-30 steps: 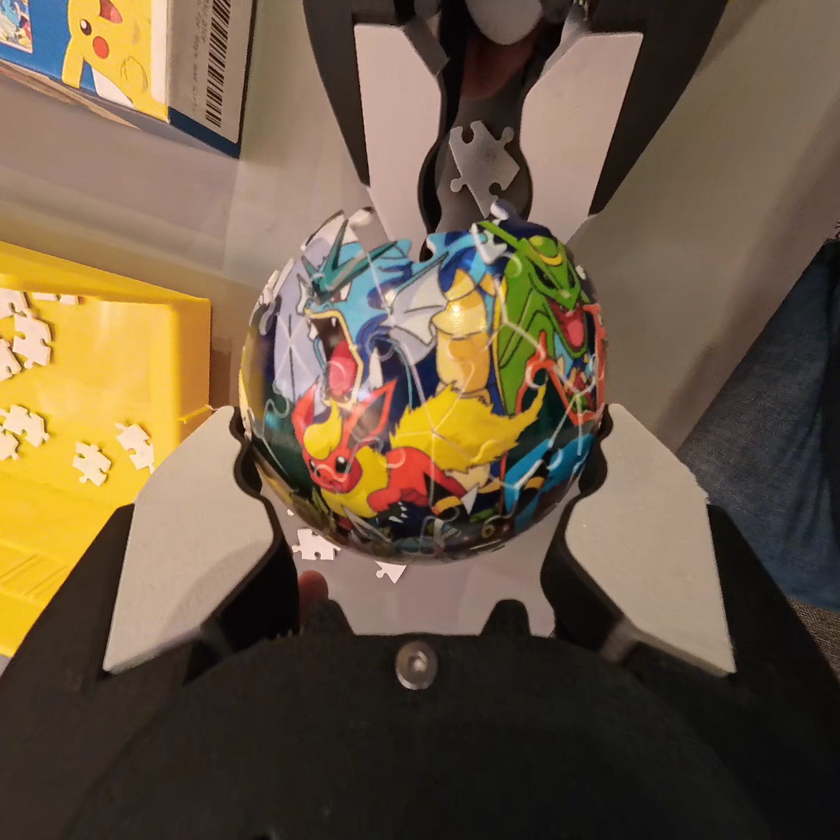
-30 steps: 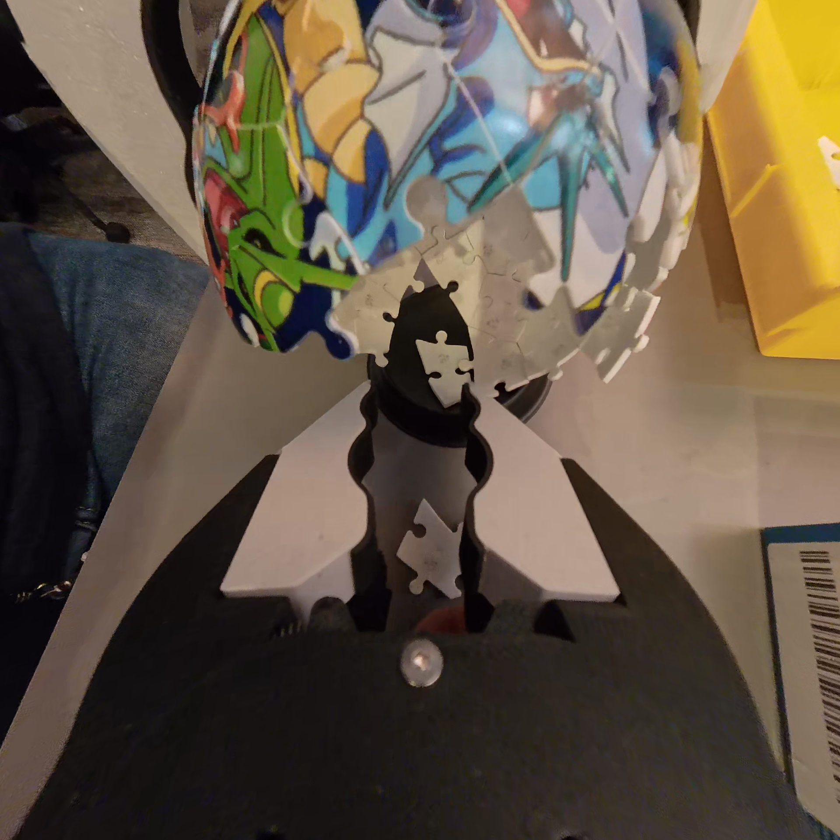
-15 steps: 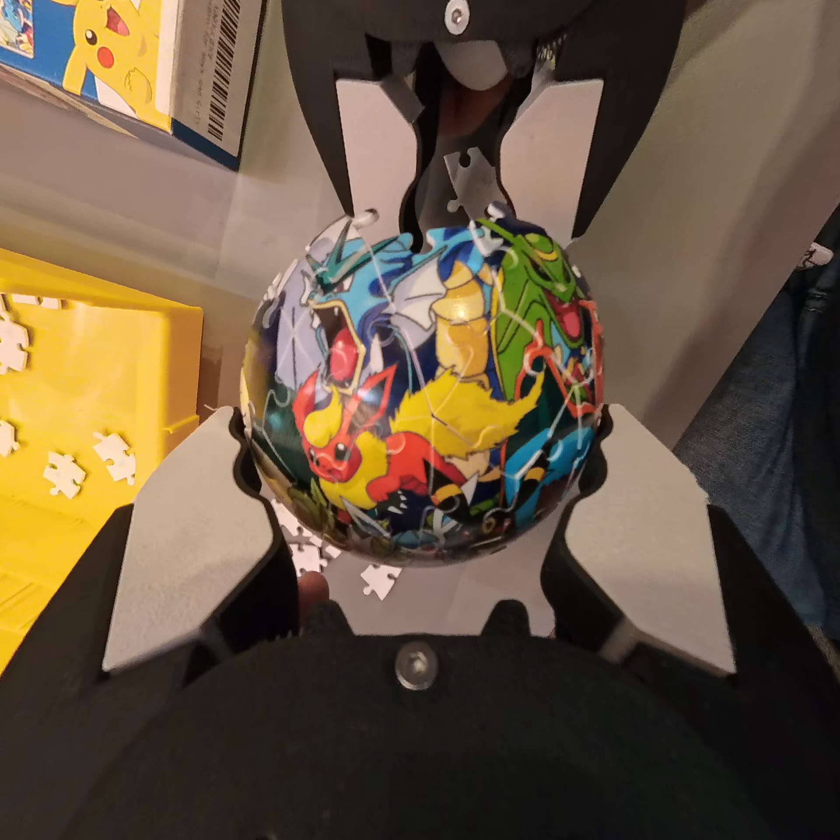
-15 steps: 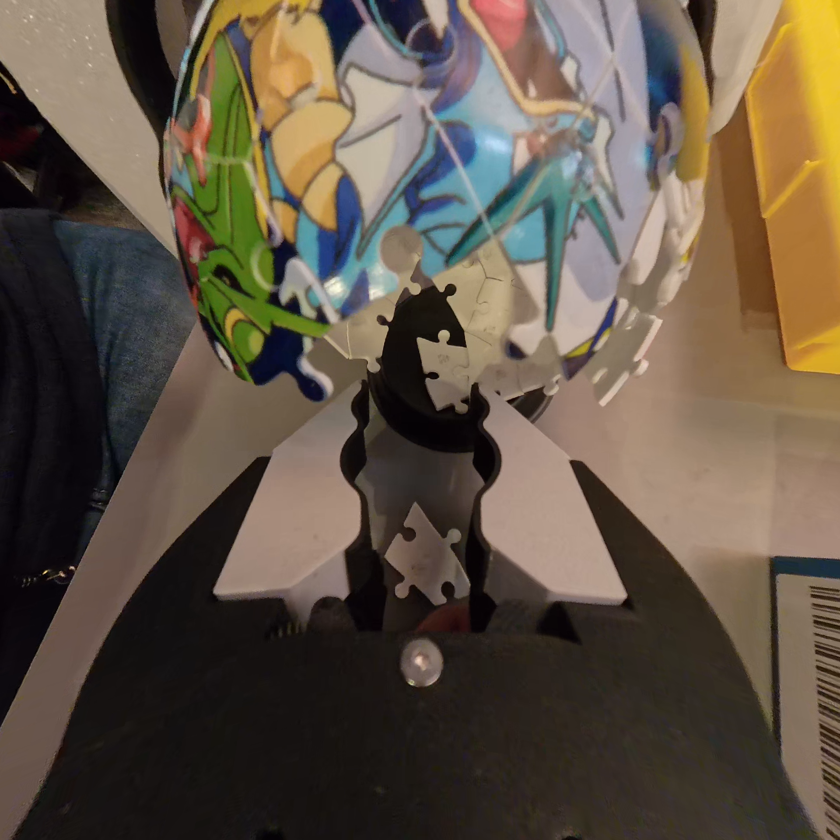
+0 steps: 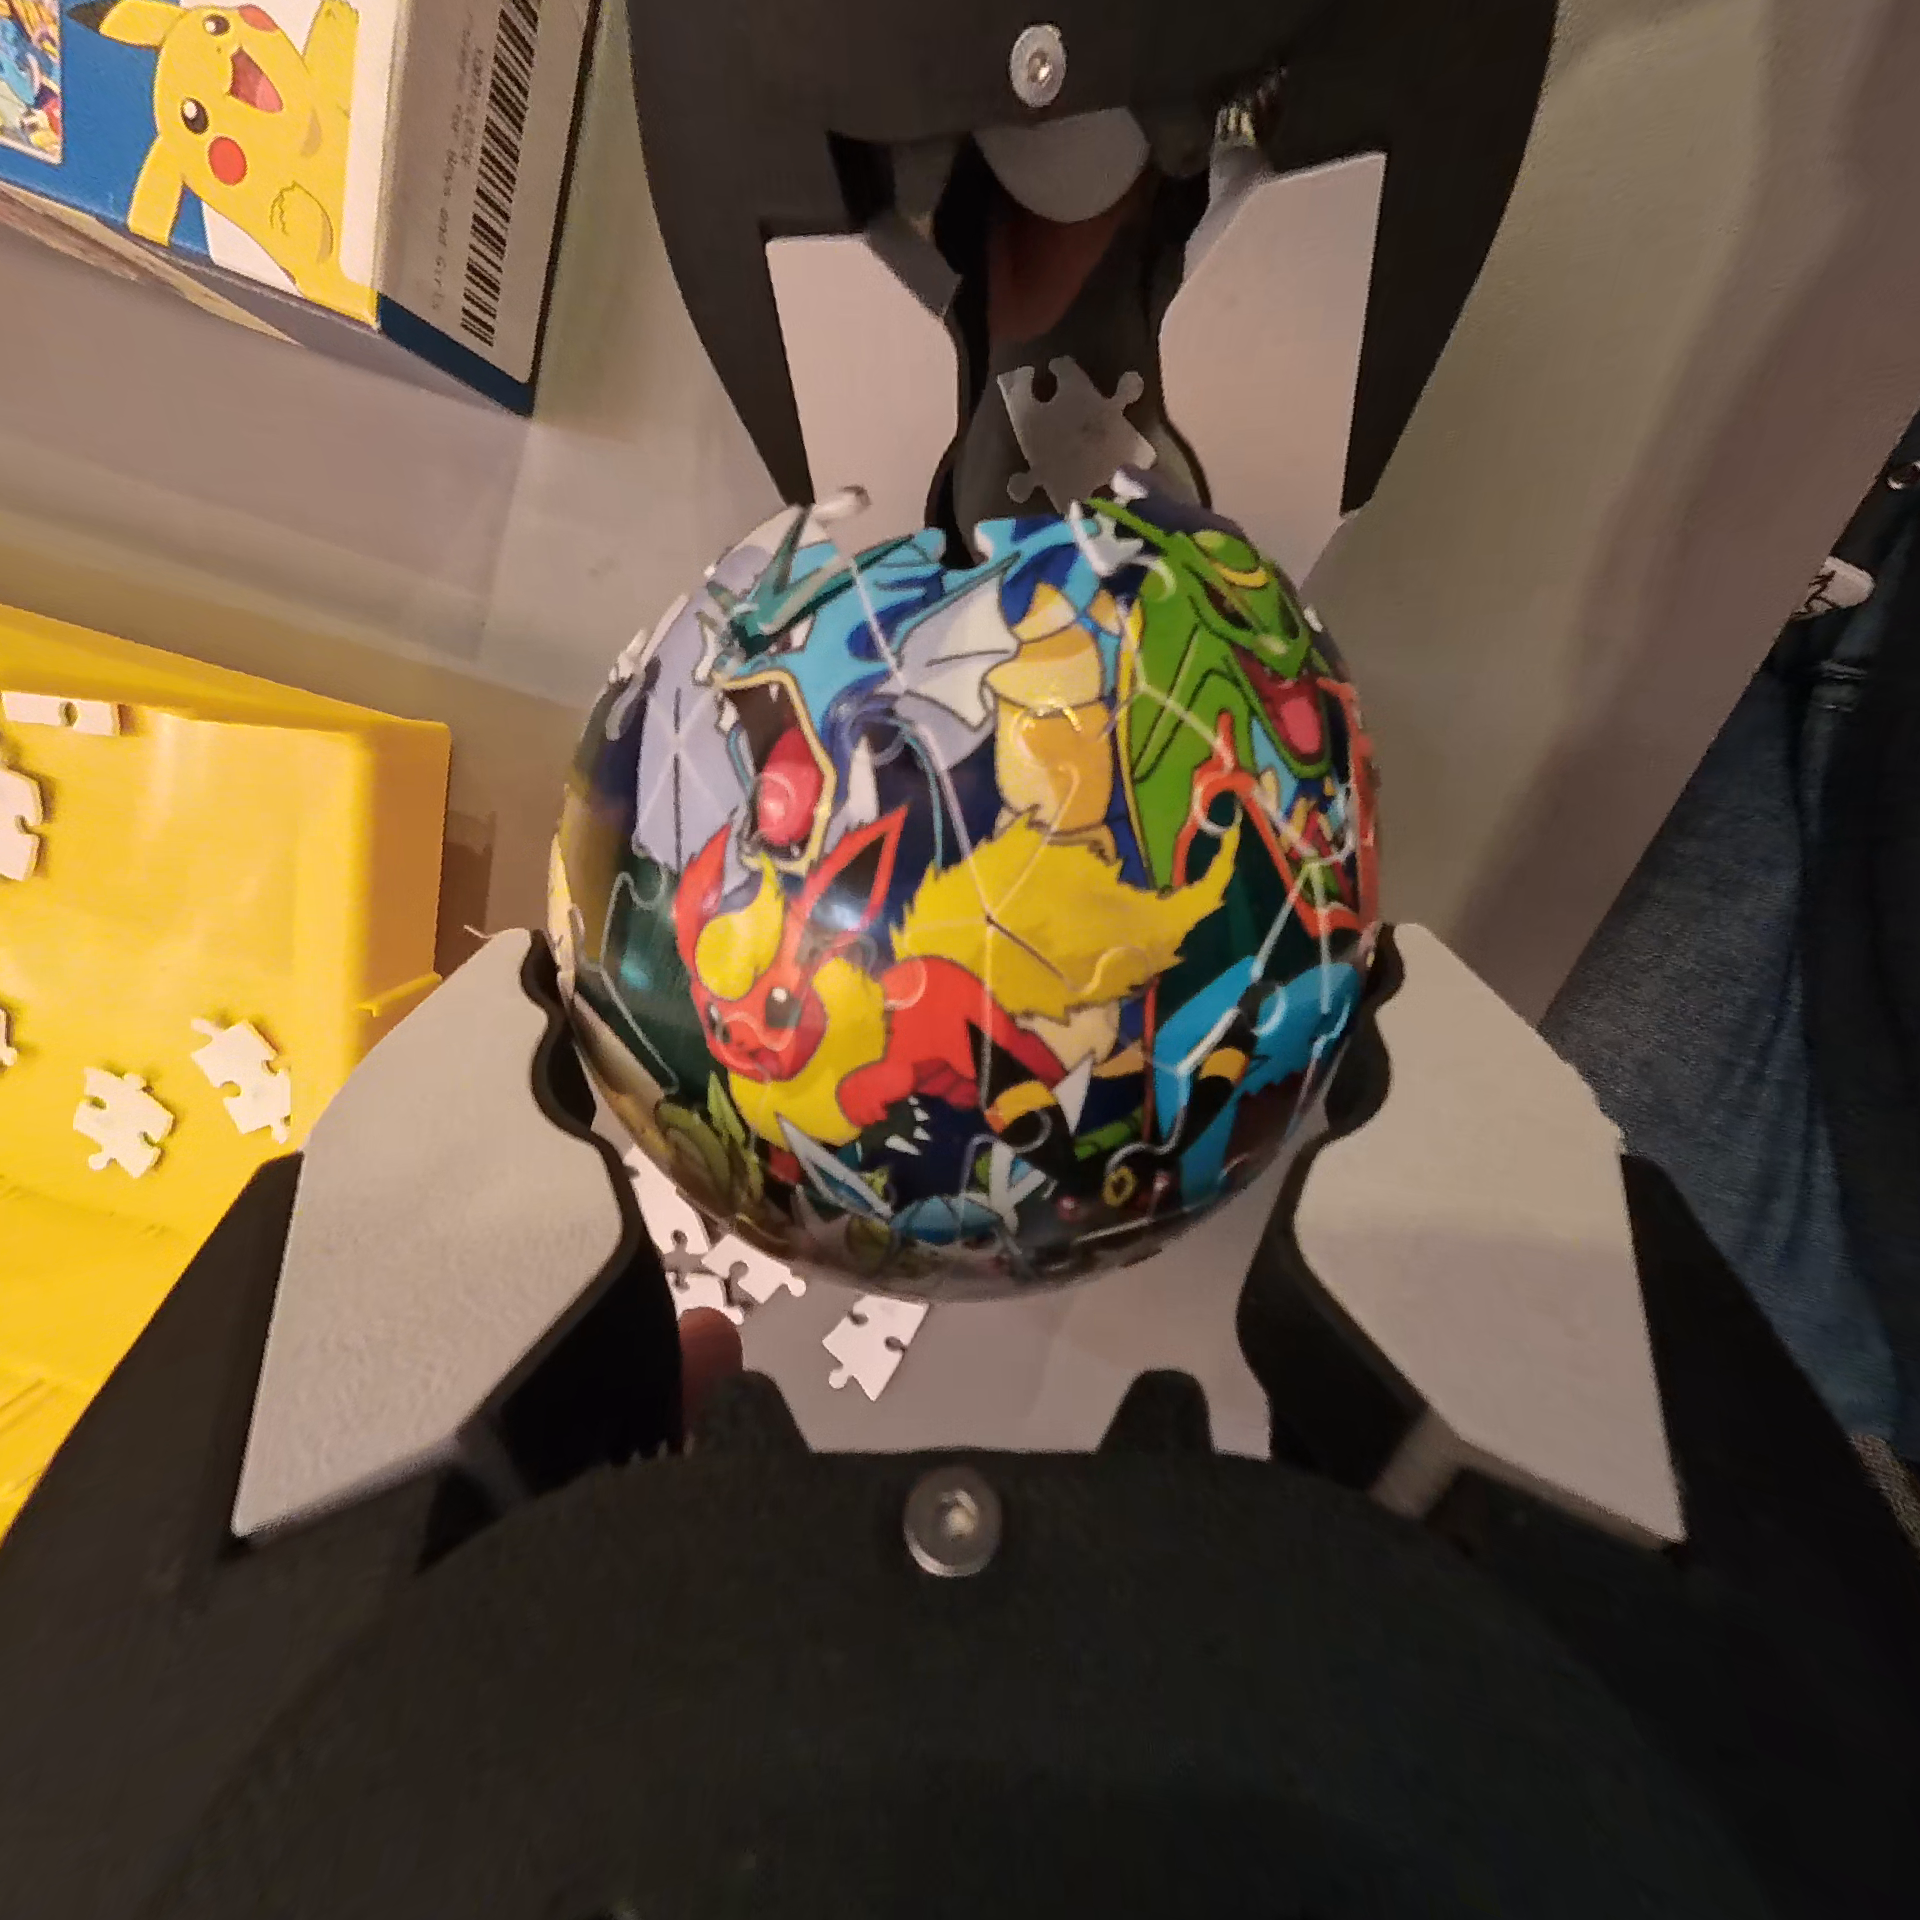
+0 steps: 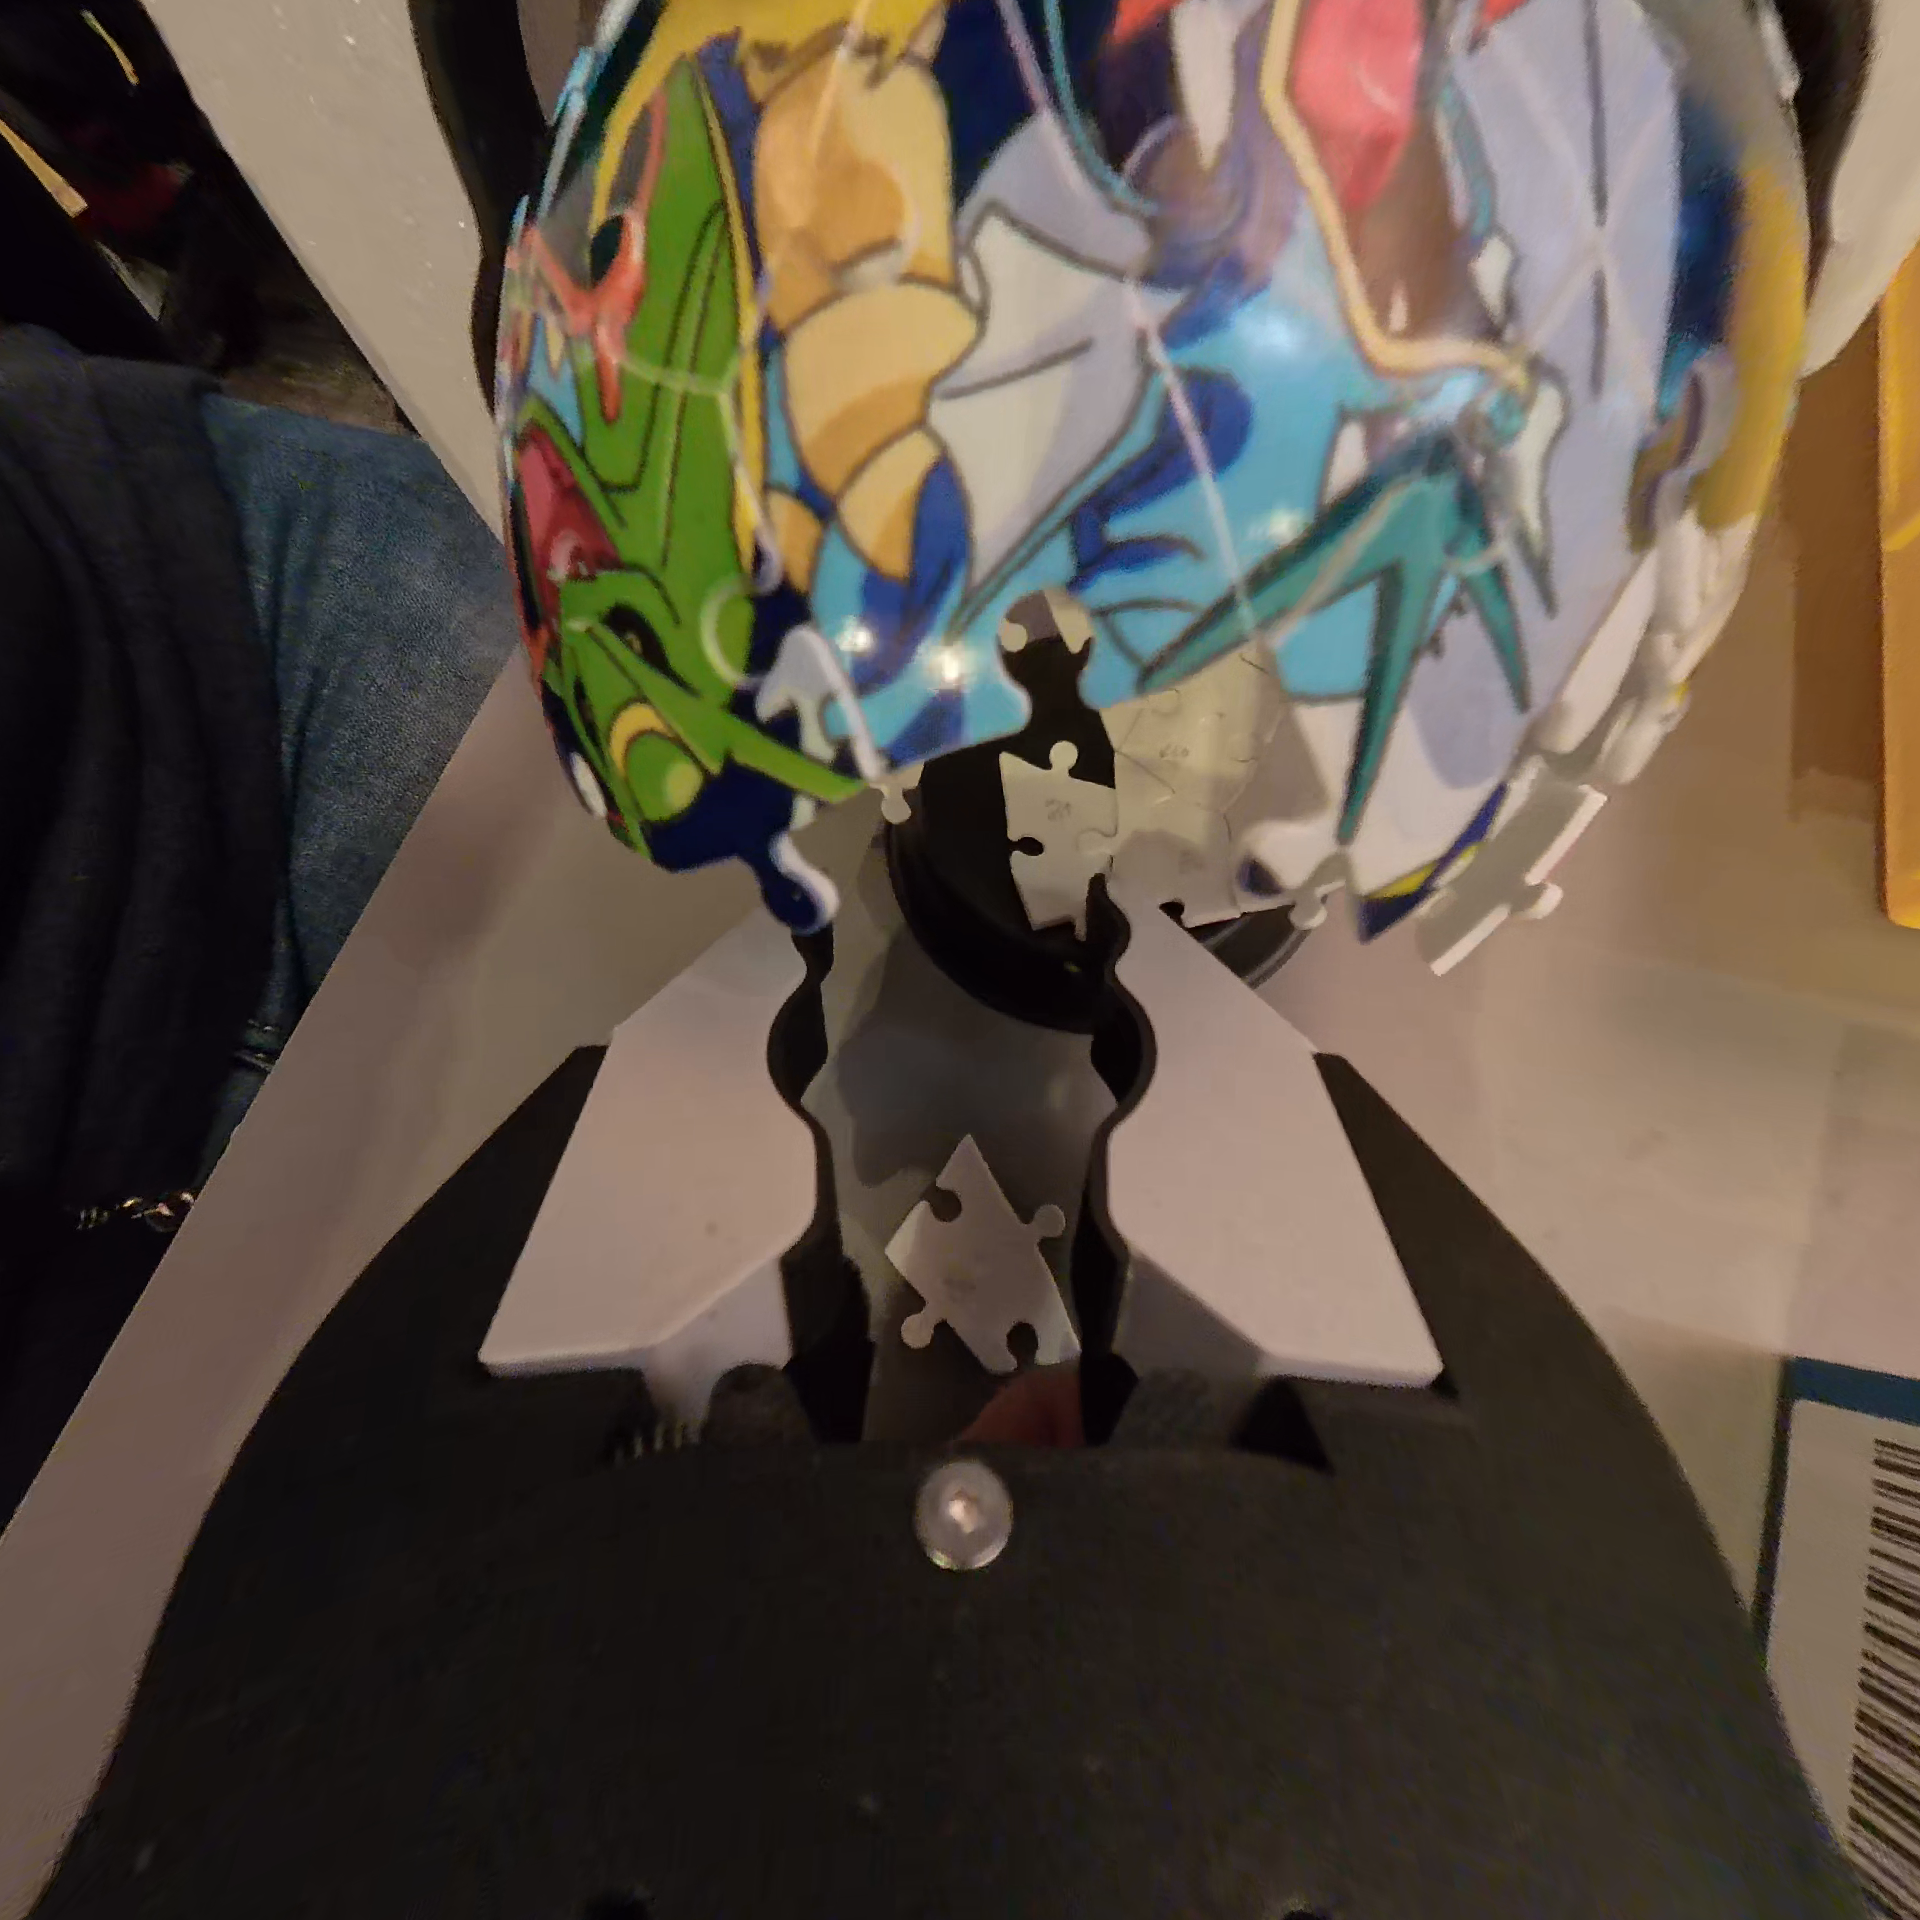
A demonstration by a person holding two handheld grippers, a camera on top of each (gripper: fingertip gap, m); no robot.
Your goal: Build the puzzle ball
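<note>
The colourful puzzle ball [image 5: 966, 904] sits between the fingers of my left gripper [image 5: 961, 987], which is shut on its sides. My right gripper [image 5: 1070, 488] faces it from the far side and is shut on a white-backed puzzle piece [image 5: 1075, 436]. In the right wrist view, that piece [image 6: 977, 1288] sits deep between the fingers, and my right gripper [image 6: 961, 925] has its tips just under the ball [image 6: 1143, 416]. The ball has an open gap [image 6: 1049, 717] with jagged white edges. Another white piece [image 6: 1060, 831] shows in the gap.
A yellow bin [image 5: 260, 831] with loose white pieces [image 5: 125, 1117] stands at the left. A picture box [image 5: 260, 156] lies at the back left. Loose pieces [image 5: 873, 1340] lie on the white table under the ball. A person's leg in jeans [image 5: 1714, 935] is beside the table edge. My right fingertips sit around 7 cm from my left ones.
My right gripper and the ball have come closer together; the ball fills more of the right wrist view. The held piece has turned slightly between the fingers. The left grip is unchanged.
</note>
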